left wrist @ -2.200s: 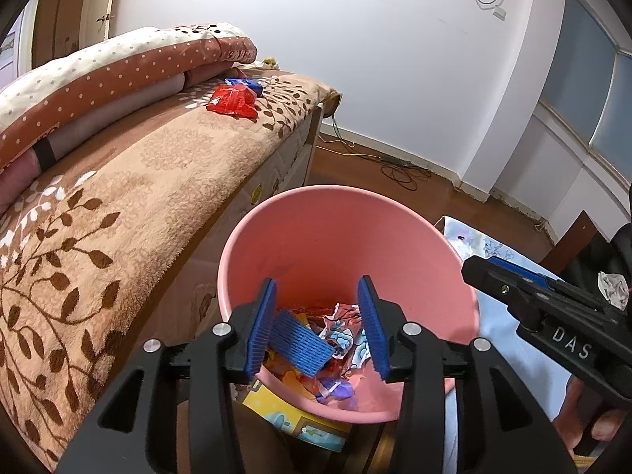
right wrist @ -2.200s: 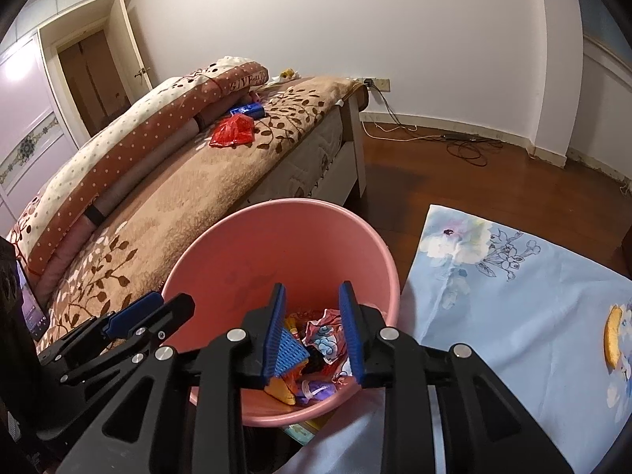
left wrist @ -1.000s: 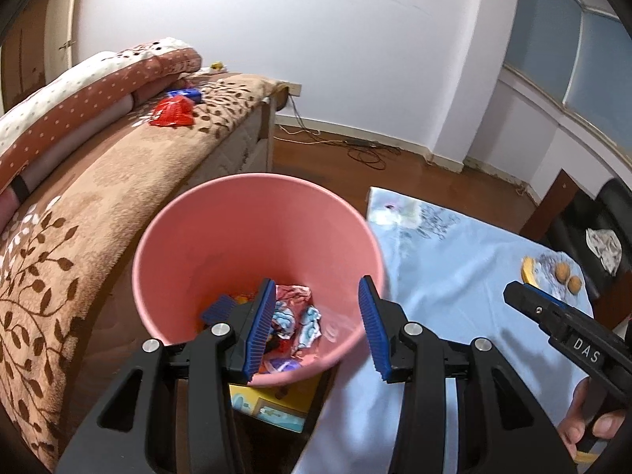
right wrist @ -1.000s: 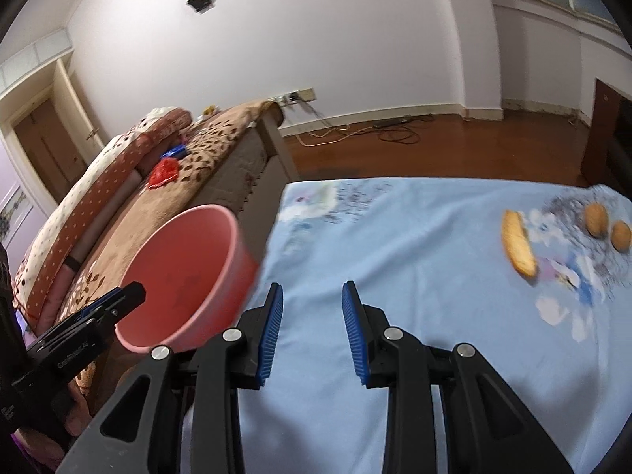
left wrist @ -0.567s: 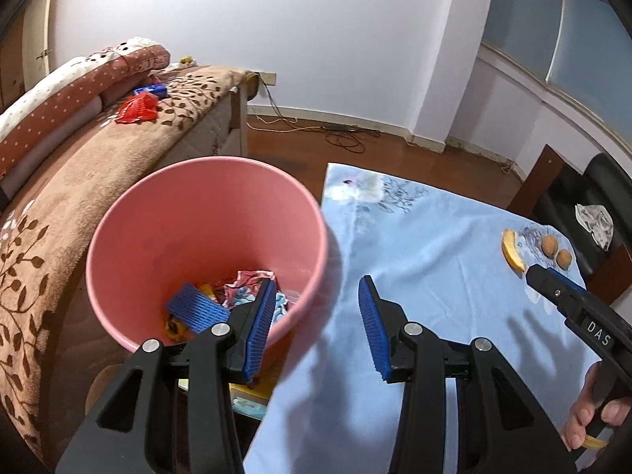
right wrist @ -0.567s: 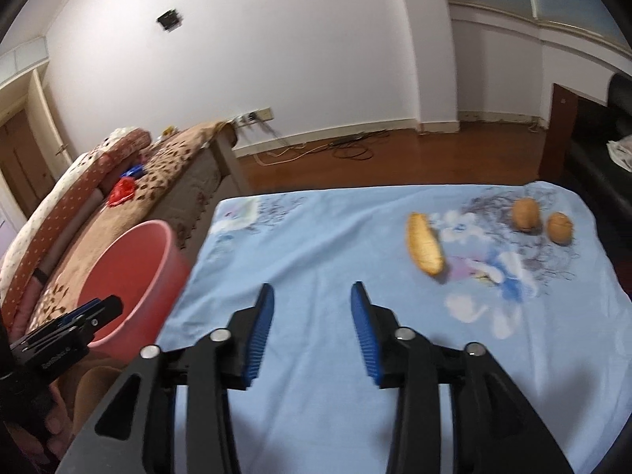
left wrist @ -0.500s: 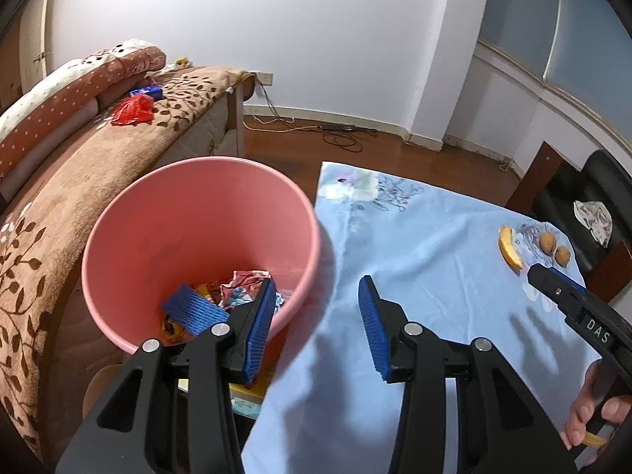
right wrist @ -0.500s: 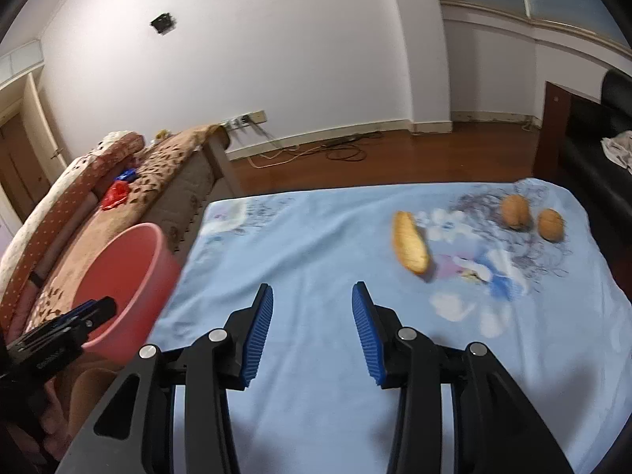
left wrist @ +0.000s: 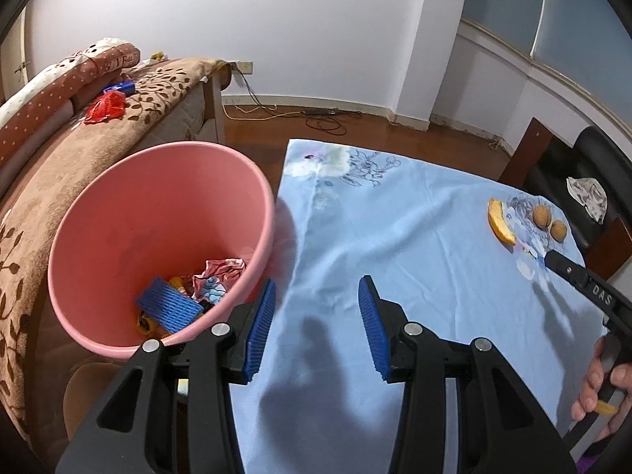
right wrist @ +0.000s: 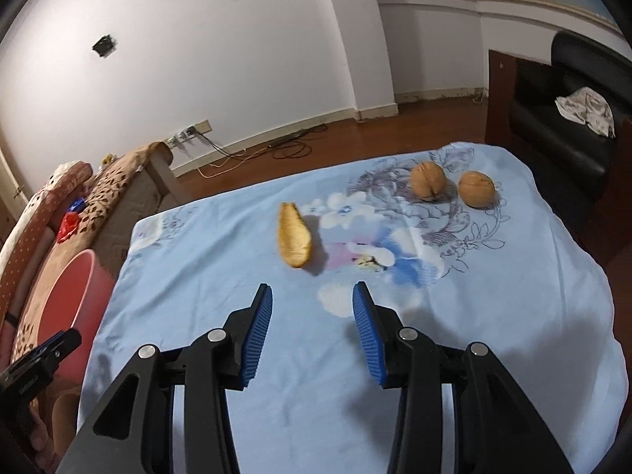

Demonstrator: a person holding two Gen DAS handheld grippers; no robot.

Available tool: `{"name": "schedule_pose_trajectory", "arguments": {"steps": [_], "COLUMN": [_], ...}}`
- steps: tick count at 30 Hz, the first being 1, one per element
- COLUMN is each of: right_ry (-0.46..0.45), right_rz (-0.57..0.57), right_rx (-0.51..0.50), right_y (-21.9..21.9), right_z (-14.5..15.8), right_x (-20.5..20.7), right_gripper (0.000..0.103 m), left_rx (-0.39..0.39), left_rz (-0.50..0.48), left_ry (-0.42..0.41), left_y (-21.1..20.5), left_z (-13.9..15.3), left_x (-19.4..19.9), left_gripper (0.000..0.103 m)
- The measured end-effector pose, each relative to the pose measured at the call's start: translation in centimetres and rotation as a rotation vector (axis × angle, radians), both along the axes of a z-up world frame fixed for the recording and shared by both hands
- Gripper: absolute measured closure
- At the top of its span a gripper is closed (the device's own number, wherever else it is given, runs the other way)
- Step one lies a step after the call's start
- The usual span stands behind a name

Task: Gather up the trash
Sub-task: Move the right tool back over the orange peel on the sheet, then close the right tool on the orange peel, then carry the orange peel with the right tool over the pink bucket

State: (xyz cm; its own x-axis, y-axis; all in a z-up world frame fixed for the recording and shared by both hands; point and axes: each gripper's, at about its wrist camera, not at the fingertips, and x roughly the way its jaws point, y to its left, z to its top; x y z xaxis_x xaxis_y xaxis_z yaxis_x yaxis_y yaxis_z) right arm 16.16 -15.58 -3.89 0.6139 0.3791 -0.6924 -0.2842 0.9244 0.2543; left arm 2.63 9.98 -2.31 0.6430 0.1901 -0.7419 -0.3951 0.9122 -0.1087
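A pink bin (left wrist: 98, 217) stands left of the table and holds a blue foam net (left wrist: 168, 308) and crumpled wrappers (left wrist: 217, 280). It also shows in the right wrist view (right wrist: 75, 296). An orange peel (right wrist: 293, 241) and two walnuts (right wrist: 427, 180) (right wrist: 476, 189) lie on the blue floral tablecloth (right wrist: 237, 276). My right gripper (right wrist: 312, 330) is open and empty, above the cloth just short of the peel. My left gripper (left wrist: 316, 330) is open and empty, over the table edge beside the bin.
A bed with a brown leaf blanket (left wrist: 118, 126) lies left of the bin, with a red wrapper (left wrist: 104, 106) and a blue packet (left wrist: 120, 87) on it. A black chair with a rag (right wrist: 584, 108) stands at the far right. Cables lie on the wooden floor.
Both grippers have swung right, away from over the bin toward the table. The right gripper now faces the peel and walnuts and has opened wider.
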Motion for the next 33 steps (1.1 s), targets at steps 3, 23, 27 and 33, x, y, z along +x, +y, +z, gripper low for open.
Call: {"name": "schedule_pose_trajectory", "arguments": {"steps": [3,23,27,33], "right_ry": [0.018,0.046,0.039,0.027], "right_rz": [0.010,0.035,0.032,0.041], "right_rx": [0.004,-0.104,-0.093,-0.059], "right_y": [0.4,6.1,5.9,5.6], "right_z": [-0.4,-2.8,-2.3,-1.2], "right_x": [1.2,5.7,4.8,2.9], "right_gripper": [0.061,0.086,0.088,0.089], "left_rx": [-0.002,-0.010,-0.011,-0.018], "left_rz": [-0.006,0.017,0.018,0.022], "left_ry": [0.010,0.029,0.022,0.007], "left_y": [-0.2,0.9,1.1,1.3], "left_z": [-0.3,-1.3,-1.1,-0.6], "left_x": [0.3,0.3,0.1,-0.4], "left_gripper": [0.059,0.059,0.059,0.059]}}
